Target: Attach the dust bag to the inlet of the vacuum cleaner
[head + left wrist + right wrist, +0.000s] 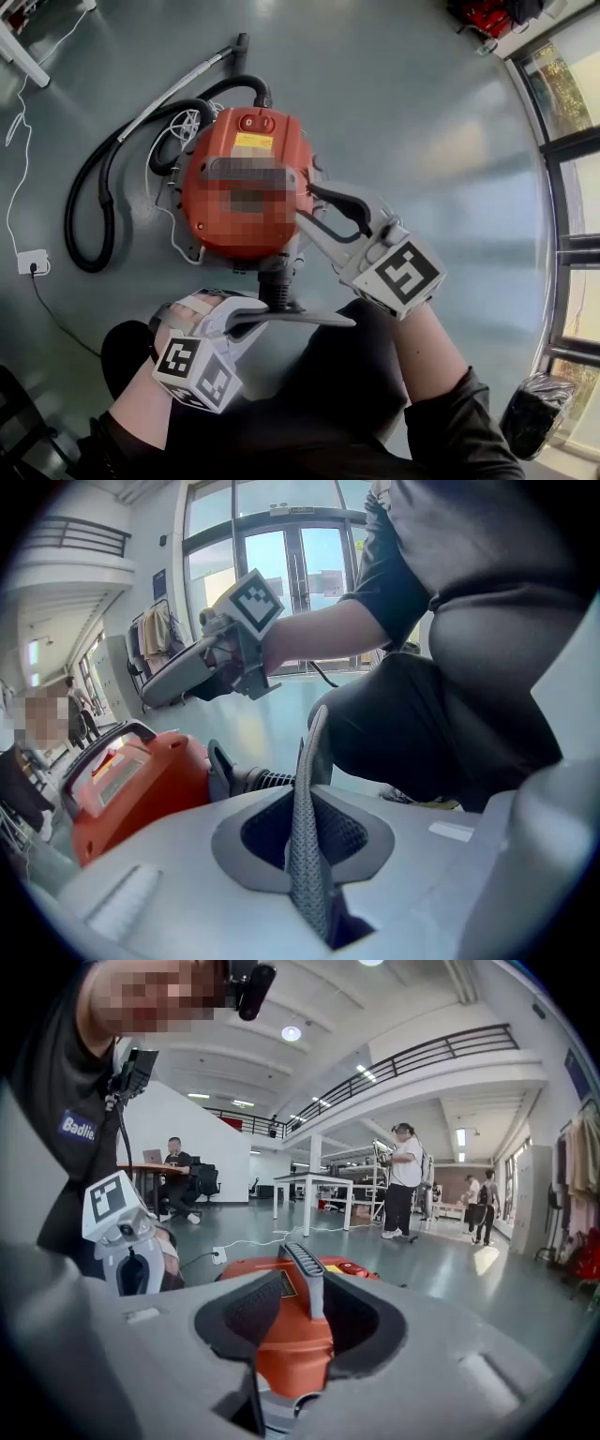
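My left gripper [342, 322] is clenched on nothing, its tips just beside the black ribbed inlet [277, 284] at the near end of the orange vacuum [225, 131], which sits on the floor before my knees. My right gripper [307, 208] stands released near the vacuum's side, with only orange body showing in its gap. Neither holds the bag. A dark bundle [530, 412] by the window, well apart, may be it; I cannot tell. I judge attaching not yet begun: next I must fetch the bag and fit its mouth over the inlet.
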`<state>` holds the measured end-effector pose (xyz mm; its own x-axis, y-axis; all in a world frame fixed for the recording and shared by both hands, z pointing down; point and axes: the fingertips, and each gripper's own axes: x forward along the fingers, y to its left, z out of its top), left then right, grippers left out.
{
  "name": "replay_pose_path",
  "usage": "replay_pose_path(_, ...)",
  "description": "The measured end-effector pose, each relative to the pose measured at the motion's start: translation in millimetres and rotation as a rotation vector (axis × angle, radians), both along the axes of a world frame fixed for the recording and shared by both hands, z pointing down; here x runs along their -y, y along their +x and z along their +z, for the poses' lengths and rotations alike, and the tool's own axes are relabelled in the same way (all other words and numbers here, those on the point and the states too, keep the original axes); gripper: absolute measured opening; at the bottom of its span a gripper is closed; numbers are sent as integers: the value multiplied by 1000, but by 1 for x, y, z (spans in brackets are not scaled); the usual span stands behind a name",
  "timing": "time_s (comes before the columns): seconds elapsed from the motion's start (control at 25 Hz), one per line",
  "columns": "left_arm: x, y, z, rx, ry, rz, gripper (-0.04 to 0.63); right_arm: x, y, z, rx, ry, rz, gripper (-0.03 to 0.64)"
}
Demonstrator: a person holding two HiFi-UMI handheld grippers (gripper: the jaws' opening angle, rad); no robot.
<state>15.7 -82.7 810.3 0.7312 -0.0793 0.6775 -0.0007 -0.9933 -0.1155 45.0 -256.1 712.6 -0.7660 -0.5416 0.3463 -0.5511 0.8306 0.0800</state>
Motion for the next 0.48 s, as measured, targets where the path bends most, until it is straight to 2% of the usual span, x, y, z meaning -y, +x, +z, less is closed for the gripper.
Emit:
replay_pose_path(0.12, 0, 1, 0, 6, -2, 5, 61, 17, -10, 8, -50, 4, -43, 157)
replay_pose_path(0.24, 1, 3, 1, 5, 3, 10, 63, 31, -20, 23, -60, -9, -108, 195)
replay_pose_path(0.32, 3, 4, 2, -1, 8, 7, 63, 40, -25, 33, -86, -14, -127, 195)
replay_pose_path(0.4, 4, 3, 2, -10, 11, -5, 61, 46, -28, 37, -108, -1, -142, 152)
replay_pose_path(0.48, 6, 0, 1, -19, 6, -22, 61, 48, -27, 37, -110, 4, -160, 150)
